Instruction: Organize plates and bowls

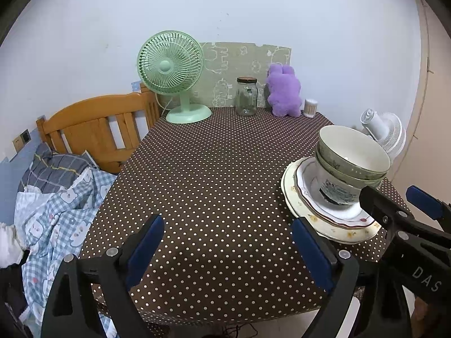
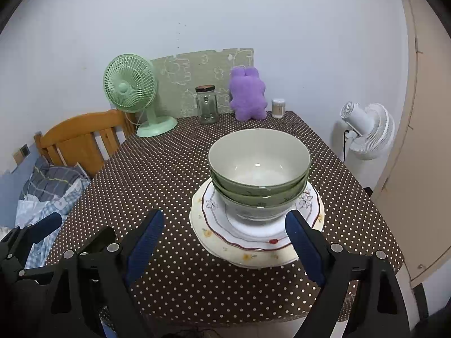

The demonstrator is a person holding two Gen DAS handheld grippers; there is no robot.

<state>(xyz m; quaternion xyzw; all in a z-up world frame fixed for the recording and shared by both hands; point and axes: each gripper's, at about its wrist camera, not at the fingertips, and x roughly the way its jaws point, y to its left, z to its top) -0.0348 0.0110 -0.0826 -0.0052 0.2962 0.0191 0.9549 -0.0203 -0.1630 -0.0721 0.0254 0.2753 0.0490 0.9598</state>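
Brown polka-dot cloth covers the table point(image 2: 174, 169). Near its front right corner sits a cream flowered plate point(image 2: 225, 246), a white scalloped plate point(image 2: 253, 232) on it, and three nested bowls: two green bowls point(image 2: 259, 169) in a patterned white bowl point(image 1: 335, 190). The left gripper point(image 1: 228, 249) and right gripper point(image 2: 224, 242) both hang released, holding nothing, at the front edge.

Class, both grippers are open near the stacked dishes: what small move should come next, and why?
Probably ease the right gripper forward to the top green bowl. It sits nested in other bowls on stacked plates, nearest that gripper; the left gripper faces bare tablecloth.
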